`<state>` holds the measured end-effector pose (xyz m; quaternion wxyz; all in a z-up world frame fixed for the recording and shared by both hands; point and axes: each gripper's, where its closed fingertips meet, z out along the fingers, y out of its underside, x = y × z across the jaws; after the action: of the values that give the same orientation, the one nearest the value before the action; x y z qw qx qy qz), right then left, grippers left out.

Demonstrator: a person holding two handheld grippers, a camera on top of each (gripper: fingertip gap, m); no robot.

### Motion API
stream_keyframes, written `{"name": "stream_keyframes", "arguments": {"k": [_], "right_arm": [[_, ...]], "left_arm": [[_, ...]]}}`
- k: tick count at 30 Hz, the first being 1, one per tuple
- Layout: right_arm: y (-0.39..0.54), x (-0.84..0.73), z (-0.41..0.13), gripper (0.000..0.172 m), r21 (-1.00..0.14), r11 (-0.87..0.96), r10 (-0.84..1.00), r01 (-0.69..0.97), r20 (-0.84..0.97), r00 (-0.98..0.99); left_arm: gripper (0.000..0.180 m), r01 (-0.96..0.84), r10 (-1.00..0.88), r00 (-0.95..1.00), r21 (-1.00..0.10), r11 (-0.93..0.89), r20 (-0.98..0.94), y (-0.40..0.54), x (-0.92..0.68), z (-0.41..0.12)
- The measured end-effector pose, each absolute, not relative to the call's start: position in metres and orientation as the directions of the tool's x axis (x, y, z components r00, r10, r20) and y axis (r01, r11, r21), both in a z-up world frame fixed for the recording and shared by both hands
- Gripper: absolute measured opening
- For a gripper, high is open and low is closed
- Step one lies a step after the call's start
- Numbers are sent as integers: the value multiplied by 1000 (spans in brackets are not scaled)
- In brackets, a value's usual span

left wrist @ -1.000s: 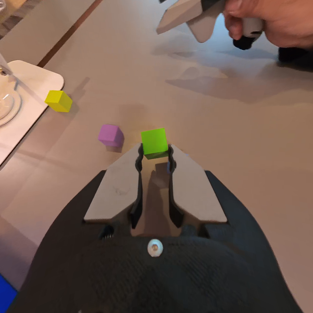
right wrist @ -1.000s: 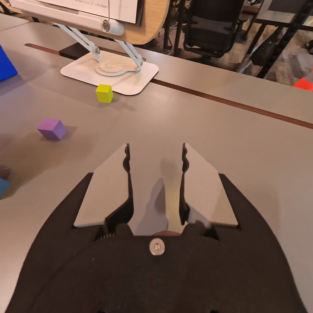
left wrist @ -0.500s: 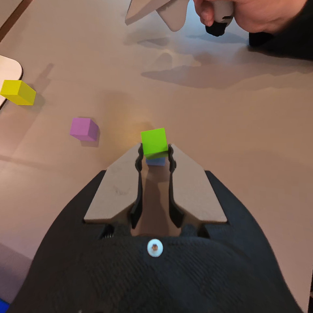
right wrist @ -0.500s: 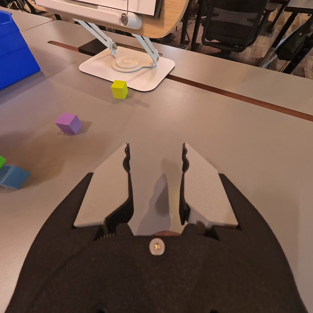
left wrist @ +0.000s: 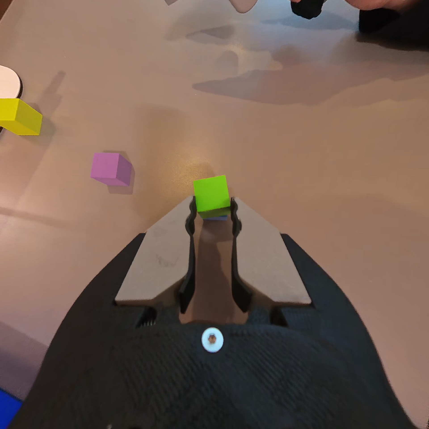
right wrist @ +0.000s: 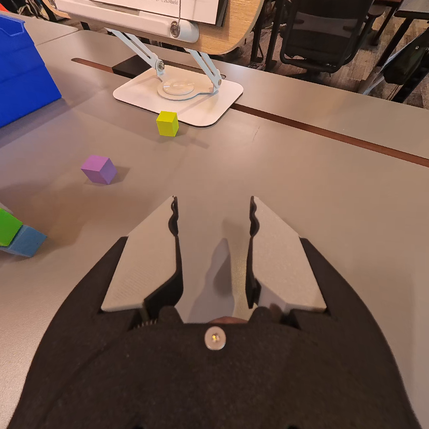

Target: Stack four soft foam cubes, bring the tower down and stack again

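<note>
My left gripper (left wrist: 211, 202) is shut on a green foam cube (left wrist: 211, 193), held at its fingertips right over a blue cube (left wrist: 217, 217) on the table. In the right wrist view the green cube (right wrist: 8, 226) sits against the top of the blue cube (right wrist: 26, 241) at the far left edge. A purple cube (left wrist: 111, 169) lies to the left, also in the right wrist view (right wrist: 99, 169). A yellow cube (left wrist: 21, 117) lies farther left, by the stand's base (right wrist: 167, 123). My right gripper (right wrist: 212, 202) is open and empty above bare table.
A white stand base (right wrist: 178, 95) holds a tilted board at the back. A blue bin (right wrist: 21, 72) stands at the far left. A dark seam (right wrist: 325, 134) runs across the table. Chairs stand beyond the table. The person's hand shows at the top of the left wrist view.
My left gripper carried the green cube over the blue cube and lowered it onto it. My right gripper stayed open and swung so the cubes slid rightward in its view.
</note>
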<state>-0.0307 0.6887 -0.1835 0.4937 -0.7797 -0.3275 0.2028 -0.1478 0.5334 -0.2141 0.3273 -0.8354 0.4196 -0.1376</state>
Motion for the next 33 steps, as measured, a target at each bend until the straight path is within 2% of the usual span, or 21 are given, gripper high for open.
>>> {"name": "stream_keyframes", "arguments": {"k": [33], "right_arm": [[685, -33, -181, 59, -905, -297, 725, 304, -6, 689]], "left_arm": [[26, -636, -843, 535, -685, -355, -60, 532, -150, -217]]}}
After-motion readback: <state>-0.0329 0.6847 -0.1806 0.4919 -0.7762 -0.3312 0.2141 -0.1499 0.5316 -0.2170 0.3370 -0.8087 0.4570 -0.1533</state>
